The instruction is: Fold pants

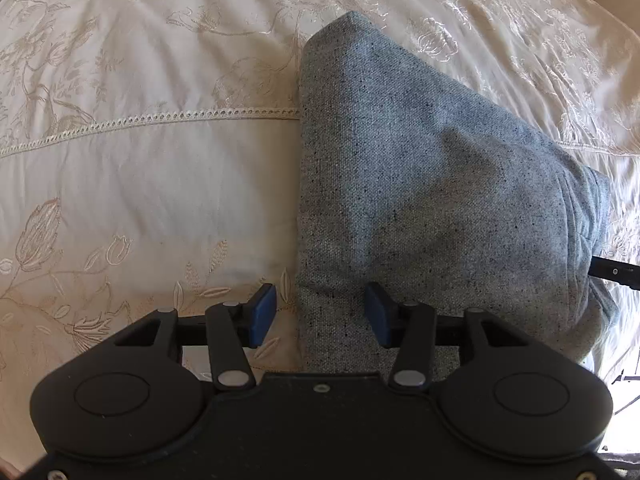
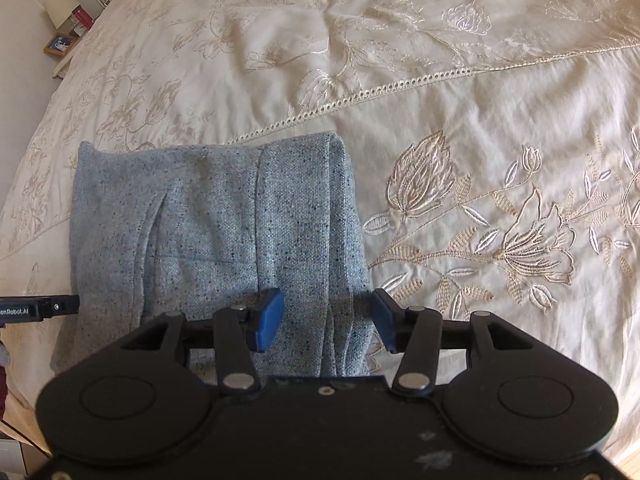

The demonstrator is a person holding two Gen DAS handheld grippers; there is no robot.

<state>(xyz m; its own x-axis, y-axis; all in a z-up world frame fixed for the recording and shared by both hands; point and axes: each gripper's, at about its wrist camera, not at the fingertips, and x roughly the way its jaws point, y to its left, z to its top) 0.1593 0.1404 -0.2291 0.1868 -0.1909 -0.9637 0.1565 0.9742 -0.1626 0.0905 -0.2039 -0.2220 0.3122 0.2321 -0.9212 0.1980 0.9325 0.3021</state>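
Grey-blue speckled pants [image 1: 420,184] lie folded in a compact bundle on a cream embroidered bedspread [image 1: 140,184]. My left gripper [image 1: 320,316] hangs over the bundle's left edge, jaws open; one blue pad sits over the bedspread, the other over the cloth, neither pressing. In the right wrist view the same pants [image 2: 208,232] show a pocket seam and a folded right edge. My right gripper [image 2: 326,320] is open astride that right edge, pads clear of the fabric. Part of the left gripper's finger [image 2: 40,308] shows at the bundle's left side.
The bedspread [image 2: 480,120] stretches wide around the bundle, with a lace seam crossing it. A bedside table with a lamp [image 2: 60,10] and a framed picture [image 2: 60,45] stands at the far left corner. A black part of the right gripper [image 1: 612,272] pokes in at the pants' right side.
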